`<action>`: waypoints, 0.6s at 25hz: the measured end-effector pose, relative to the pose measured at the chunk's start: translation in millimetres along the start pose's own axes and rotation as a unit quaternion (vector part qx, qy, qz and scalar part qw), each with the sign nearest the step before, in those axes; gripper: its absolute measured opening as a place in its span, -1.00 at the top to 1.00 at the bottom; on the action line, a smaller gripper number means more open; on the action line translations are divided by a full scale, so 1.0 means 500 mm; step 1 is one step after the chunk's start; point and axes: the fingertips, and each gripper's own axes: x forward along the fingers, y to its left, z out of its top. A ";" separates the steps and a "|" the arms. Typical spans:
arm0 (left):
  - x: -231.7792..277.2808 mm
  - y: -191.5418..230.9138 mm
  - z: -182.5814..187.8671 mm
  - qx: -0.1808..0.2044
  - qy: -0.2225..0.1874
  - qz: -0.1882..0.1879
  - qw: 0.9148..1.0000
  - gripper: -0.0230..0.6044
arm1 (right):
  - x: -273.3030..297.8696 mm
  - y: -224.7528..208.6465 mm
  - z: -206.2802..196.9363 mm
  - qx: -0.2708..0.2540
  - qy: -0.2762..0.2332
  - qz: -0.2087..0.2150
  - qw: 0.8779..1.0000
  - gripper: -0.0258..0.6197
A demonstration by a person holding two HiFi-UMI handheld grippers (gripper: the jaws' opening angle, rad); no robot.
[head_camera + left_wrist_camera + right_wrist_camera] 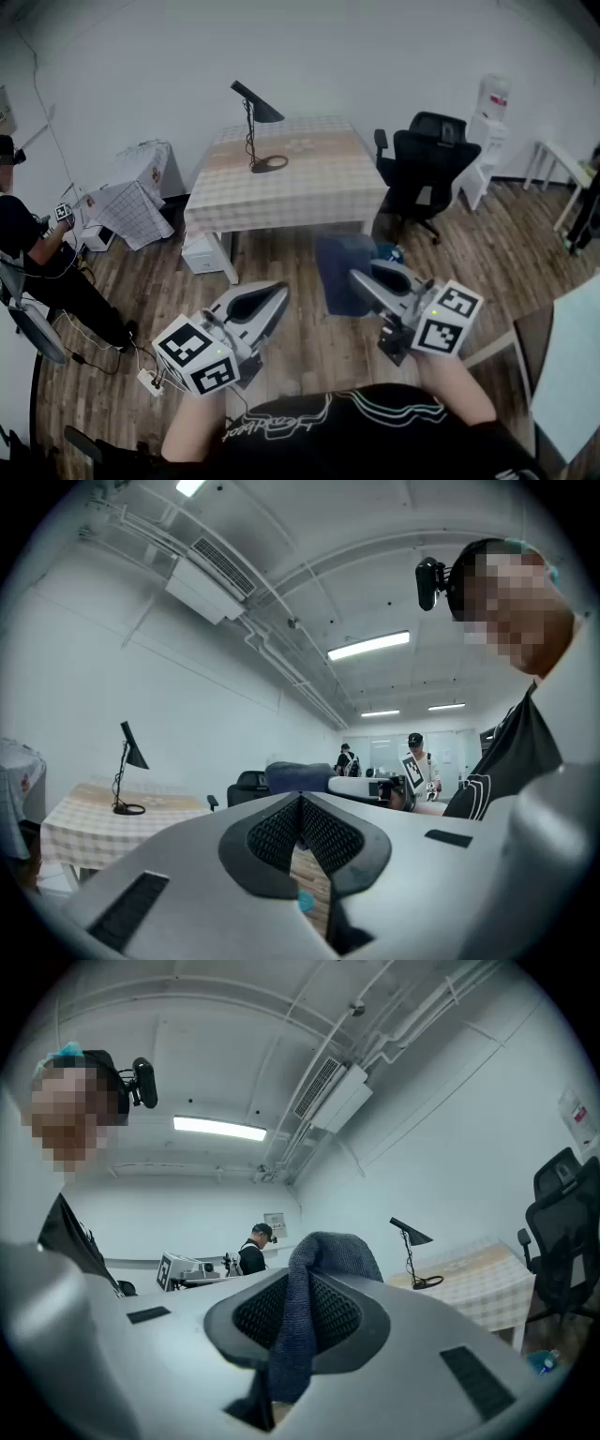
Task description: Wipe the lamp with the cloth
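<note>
A black desk lamp (253, 127) stands on a table under a checked cover (309, 183), across the wooden floor from me. It also shows far off in the left gripper view as the lamp (127, 771) and in the right gripper view as the lamp (412, 1252). My right gripper (361, 279) is shut on a dark blue cloth (339, 270). That cloth (302, 1321) is pinched between the pads and folds over the tips. My left gripper (275, 294) is held low beside it, jaws shut with nothing between them (300, 803). Both grippers are well short of the table.
A black office chair (427, 164) stands right of the table, with a water dispenser (491, 117) behind it. A person (33, 253) stands at the far left near a small covered stand (131, 197). A power strip (150, 380) and cables lie on the floor at my left.
</note>
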 end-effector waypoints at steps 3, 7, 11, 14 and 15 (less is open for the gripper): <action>0.014 0.005 -0.011 -0.007 0.003 0.003 1.000 0.93 | -0.007 -0.015 -0.009 0.001 0.002 -0.004 1.000 0.74; 0.029 0.025 -0.022 -0.023 0.004 0.010 1.000 0.93 | -0.005 -0.040 -0.021 0.006 0.007 -0.006 1.000 0.74; 0.046 0.057 -0.037 -0.037 0.004 0.015 0.999 0.93 | 0.005 -0.074 -0.038 0.015 0.012 -0.010 1.000 0.74; 0.065 0.082 -0.060 -0.039 0.009 0.011 0.999 0.93 | 0.017 -0.110 -0.061 0.027 0.016 -0.015 0.999 0.74; 0.075 0.091 -0.069 -0.038 0.010 0.010 0.999 0.93 | 0.021 -0.125 -0.071 0.030 0.018 -0.016 0.999 0.74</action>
